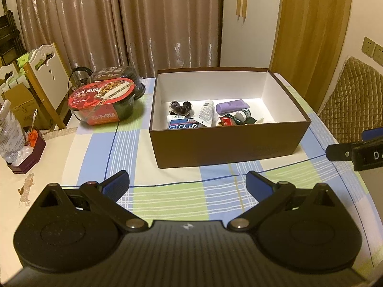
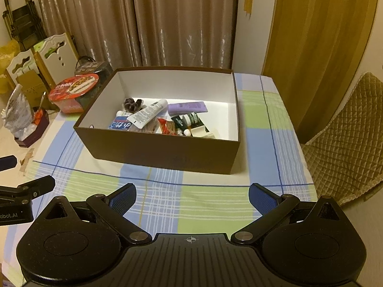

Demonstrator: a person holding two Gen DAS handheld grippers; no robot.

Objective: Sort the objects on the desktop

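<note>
A brown cardboard box with a white inside stands on the checked tablecloth. In it lie a white tube, a purple tube, a dark hair tie, a blue packet, a red snack packet and a small white-capped jar. My left gripper hovers open over the cloth, short of the box. Equally open and empty, my right gripper hangs before the box's front wall.
A red-lidded instant meal bowl and a dark container sit left of the box. A maroon tray with a plastic bag stands at the table's left edge. Chairs flank the table; curtains hang behind.
</note>
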